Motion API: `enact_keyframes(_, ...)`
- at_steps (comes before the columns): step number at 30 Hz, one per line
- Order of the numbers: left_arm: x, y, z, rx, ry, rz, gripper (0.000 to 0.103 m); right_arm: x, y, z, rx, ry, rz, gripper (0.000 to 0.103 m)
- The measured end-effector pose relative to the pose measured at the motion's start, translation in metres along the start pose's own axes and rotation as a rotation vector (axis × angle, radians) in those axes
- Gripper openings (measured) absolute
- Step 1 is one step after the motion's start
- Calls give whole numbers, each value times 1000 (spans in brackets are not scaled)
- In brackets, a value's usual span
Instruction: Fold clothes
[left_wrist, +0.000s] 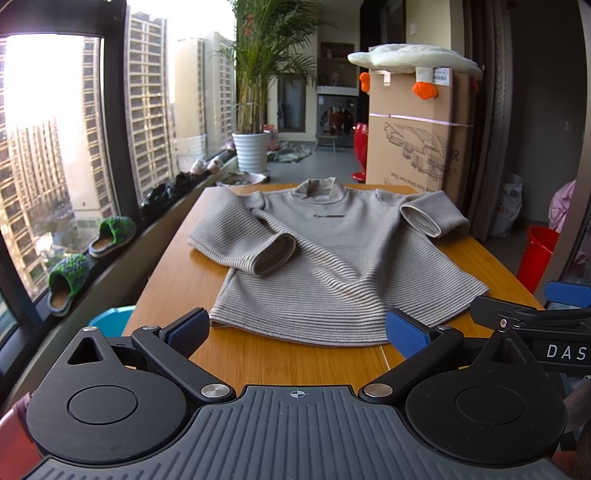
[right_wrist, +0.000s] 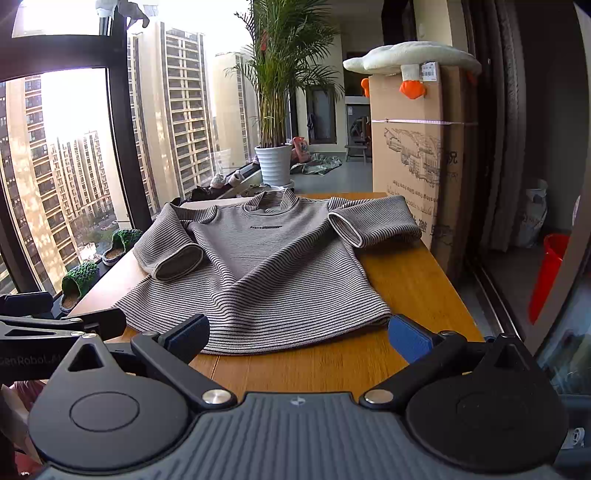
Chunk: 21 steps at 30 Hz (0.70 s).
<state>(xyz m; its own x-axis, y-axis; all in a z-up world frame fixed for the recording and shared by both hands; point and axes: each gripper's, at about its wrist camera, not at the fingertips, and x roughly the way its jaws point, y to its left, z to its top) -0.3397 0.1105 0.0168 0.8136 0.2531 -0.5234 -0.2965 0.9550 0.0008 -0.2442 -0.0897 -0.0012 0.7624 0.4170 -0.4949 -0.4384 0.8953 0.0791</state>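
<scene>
- Sweater (left_wrist: 332, 258): chest lettering (left_wrist: 328, 215) too small to read; back layer and the table beneath it hidden.
- Table (left_wrist: 280, 358): near edge covered by gripper bodies in both views.
- Right gripper (left_wrist: 532, 317): seen from the left wrist, cut off at the frame edge; printing reads only "DAS".
- Left gripper (right_wrist: 55, 325): seen from the right wrist, cut off at the frame edge.
- Cardboard box (right_wrist: 413, 155): base hidden behind table; printing illegible.
- Red bucket (right_wrist: 546, 273): partly hidden.

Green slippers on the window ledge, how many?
2. One green slipper lies nearest the camera on the ledge left of the table; the second sits just beyond it. Darker shoes further along; more could be hidden.
</scene>
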Motion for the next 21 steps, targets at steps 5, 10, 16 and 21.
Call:
enact_keyframes(5, -1, 0, -1, 0, 0, 0, 103, 1, 1, -1, 2, 2, 2, 103)
enact_keyframes(10, -2, 1, -2, -1, -1, 1, 103, 2, 1, 0, 3, 5, 5, 103)
enact_keyframes(16, -2, 2, -2, -3, -2, 1, 103, 4, 1, 0, 3, 5, 8, 103)
enact_keyframes(21, -2, 2, -2, -3, 0, 0, 103, 4, 1, 0, 3, 5, 9, 103)
